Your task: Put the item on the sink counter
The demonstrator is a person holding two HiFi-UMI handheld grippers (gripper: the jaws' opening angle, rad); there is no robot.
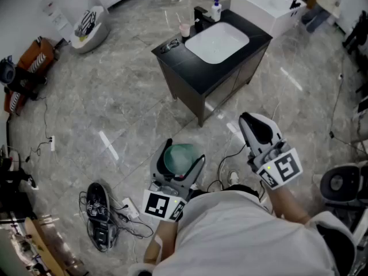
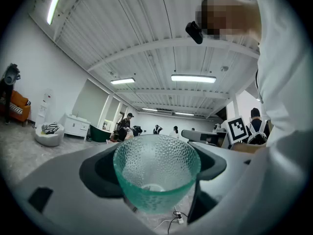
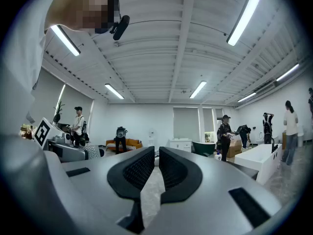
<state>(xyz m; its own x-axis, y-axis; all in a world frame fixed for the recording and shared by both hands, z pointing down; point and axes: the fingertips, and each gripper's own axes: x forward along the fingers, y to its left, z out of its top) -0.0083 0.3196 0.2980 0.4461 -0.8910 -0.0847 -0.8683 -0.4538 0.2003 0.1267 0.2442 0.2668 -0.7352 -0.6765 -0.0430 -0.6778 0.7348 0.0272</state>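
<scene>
My left gripper (image 1: 184,152) is shut on a green dimpled glass cup (image 1: 179,158), held level close to my body. In the left gripper view the cup (image 2: 156,173) sits upright between the dark pads (image 2: 100,169), which press on its sides. The black sink counter (image 1: 190,68) with a white basin (image 1: 217,42) stands a few steps ahead on the marble floor. My right gripper (image 1: 253,121) is held level at the right, and in its own view the right gripper (image 3: 156,154) has its ribbed pads together with nothing between them.
A white bottle (image 1: 216,10), a pink cup (image 1: 184,29) and a black faucet (image 1: 200,17) stand at the counter's back. A white bathtub (image 1: 270,4) lies behind it. A dark shoe (image 1: 98,214) and cables lie by my feet. Several people stand far off.
</scene>
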